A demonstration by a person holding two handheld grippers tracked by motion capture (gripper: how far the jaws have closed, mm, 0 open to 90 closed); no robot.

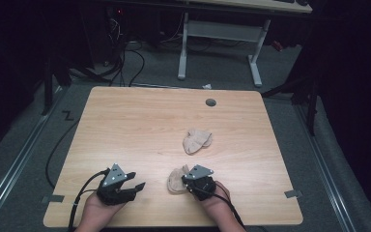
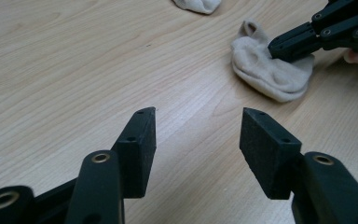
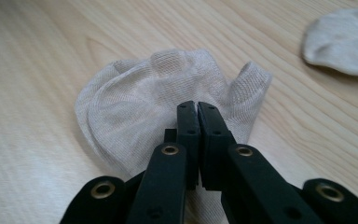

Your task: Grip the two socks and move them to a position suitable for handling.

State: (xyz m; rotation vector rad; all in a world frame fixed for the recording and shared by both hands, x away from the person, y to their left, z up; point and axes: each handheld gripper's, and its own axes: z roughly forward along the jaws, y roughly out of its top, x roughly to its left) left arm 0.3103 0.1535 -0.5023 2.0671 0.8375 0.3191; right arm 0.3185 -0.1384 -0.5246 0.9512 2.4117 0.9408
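Note:
Two beige ankle socks lie on a wooden table (image 1: 125,125). The near sock (image 1: 175,178) (image 2: 265,70) (image 3: 135,98) is crumpled close to the front edge. My right gripper (image 1: 186,180) (image 3: 198,109) is shut on it, its jaws pressed together on the fabric at the sock's near side; its tips (image 2: 279,46) show pinching the sock from the right. The far sock (image 1: 197,140) (image 2: 198,4) (image 3: 342,42) rests flat toward the table's middle. My left gripper (image 1: 136,180) (image 2: 198,130) stands open over bare wood left of the near sock, with nothing between its jaws.
A round cable hole (image 1: 210,102) sits near the table's far edge. Grey tape tabs mark the front corners (image 1: 53,198) (image 1: 293,194). Beyond the table stand white desk legs (image 1: 182,48), with cables (image 1: 125,63) on the dark floor.

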